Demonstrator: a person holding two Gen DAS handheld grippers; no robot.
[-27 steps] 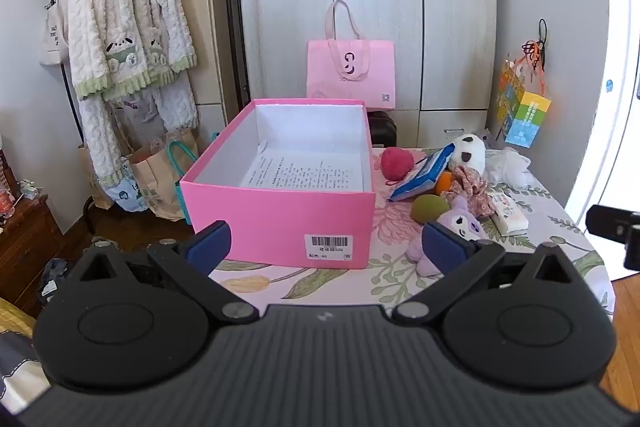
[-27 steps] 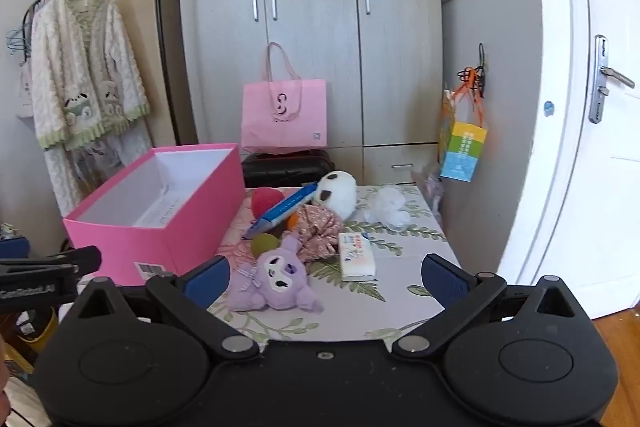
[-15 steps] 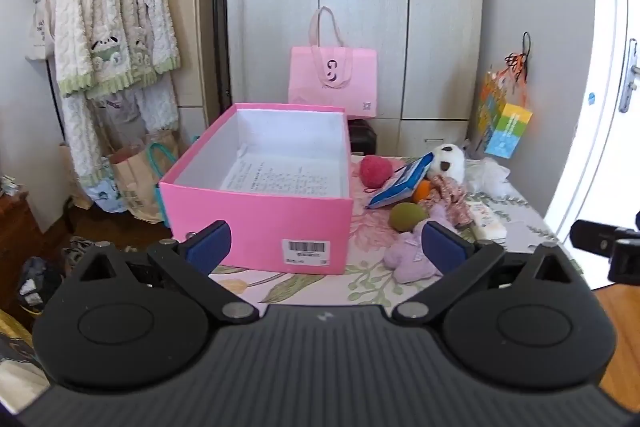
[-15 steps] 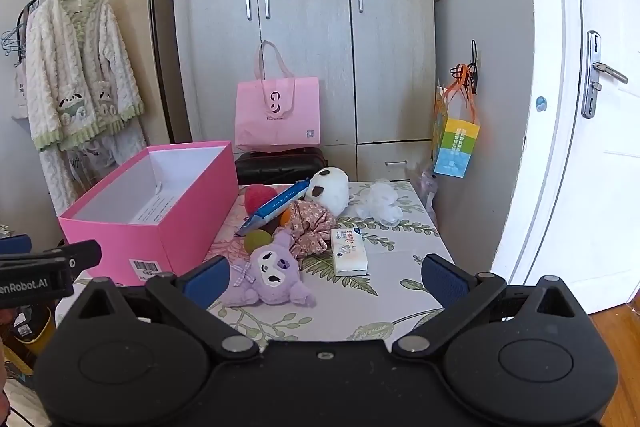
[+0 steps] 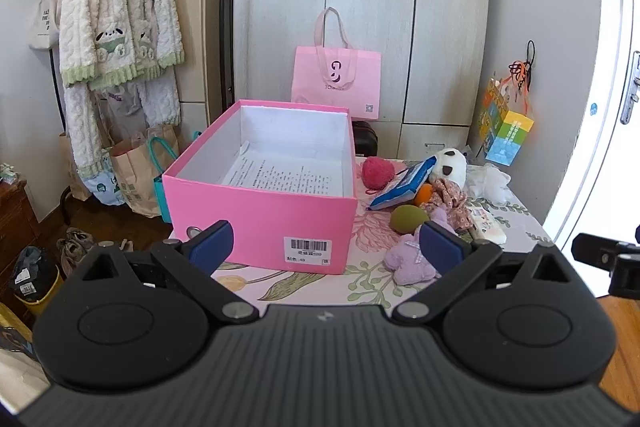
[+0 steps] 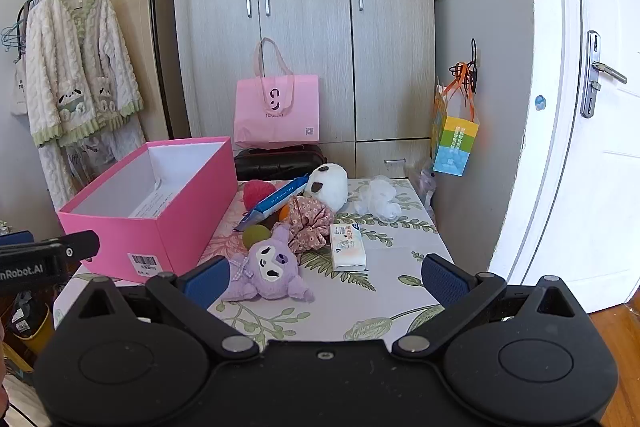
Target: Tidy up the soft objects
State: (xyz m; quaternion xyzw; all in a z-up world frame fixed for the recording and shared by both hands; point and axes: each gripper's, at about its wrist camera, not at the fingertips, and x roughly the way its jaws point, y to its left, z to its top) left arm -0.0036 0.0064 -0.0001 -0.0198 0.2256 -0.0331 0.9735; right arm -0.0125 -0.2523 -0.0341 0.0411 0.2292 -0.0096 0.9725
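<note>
Both claws are just hanging back off the near edge of the table (image 6: 400, 247) with nothing in them: the left claw (image 5: 324, 247) has its blue pads spread wide in front of the pink box (image 5: 260, 219), and the right claw (image 6: 324, 279) is spread just as wide, aimed at the pile of soft stuff. The box is open on the left side of the table and only has a printed sheet of paper (image 5: 280, 175) lying on its bottom. All the soft things sit to the right of it: a purple plush (image 6: 268, 267) nearest the claws, an olive-green ball (image 6: 256, 235) just behind it, a floral scrunchie (image 6: 310, 223) touching the plush, a panda plush (image 6: 328, 183) further back, a pink-red yarn ball (image 6: 256, 191) next to the box, and a white fluffy thing (image 6: 378, 199) off to the right. A blue packet (image 6: 276, 201) leans across the pile, and a tissue pack (image 6: 348, 247) lies flat on the right of the scrunchie.
</note>
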